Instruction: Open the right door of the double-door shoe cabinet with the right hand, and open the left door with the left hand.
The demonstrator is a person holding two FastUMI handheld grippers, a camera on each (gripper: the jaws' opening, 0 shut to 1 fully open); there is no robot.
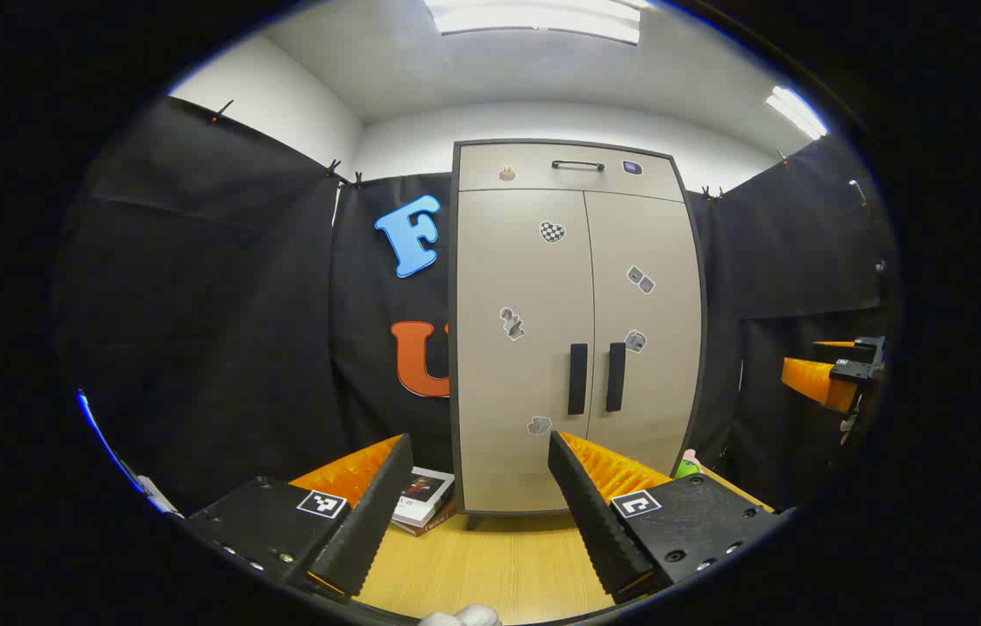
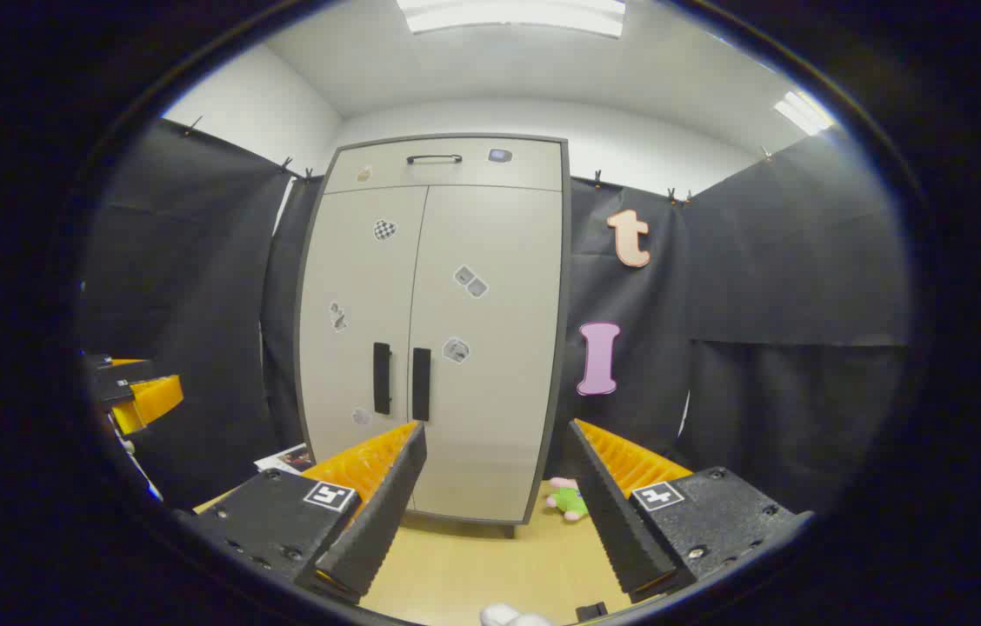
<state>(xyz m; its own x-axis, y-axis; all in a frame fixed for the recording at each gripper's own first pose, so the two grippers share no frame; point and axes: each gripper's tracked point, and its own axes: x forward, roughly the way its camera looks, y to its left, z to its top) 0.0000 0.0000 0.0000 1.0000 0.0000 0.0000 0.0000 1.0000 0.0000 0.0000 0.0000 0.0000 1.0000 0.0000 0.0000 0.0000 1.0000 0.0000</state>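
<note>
Black cloth walls box in a wood table [image 1: 499,565], with white ceiling lights overhead.

Nearest in the left gripper view, the left gripper [image 1: 480,452] sits at 6 o'clock, fingers spread wide, nothing between them. A book [image 1: 423,497] lies flat on the table just past its left finger, around 7 o'clock, right beside the cabinet's foot. A small green toy [image 1: 687,466] peeks out at about 4 o'clock by the cabinet's other corner. Farther back, dead centre, stands the cabinet [image 1: 573,322], beige with a dark frame. Both doors are closed, the left door [image 1: 525,348] and right door [image 1: 643,330] meeting flush, with the two black handles [image 1: 596,378] side by side just below centre. A drawer [image 1: 573,169] with its own handle runs across the top, and a few stickers dot the doors. Way out at 3 o'clock, an orange-and-black bit of the other gripper [image 1: 834,374] shows.

In the right gripper view, the right gripper [image 2: 497,439] is at 6 o'clock, also wide open and empty, well apart from the cabinet, which sits a bit toward 11 o'clock there.
</note>
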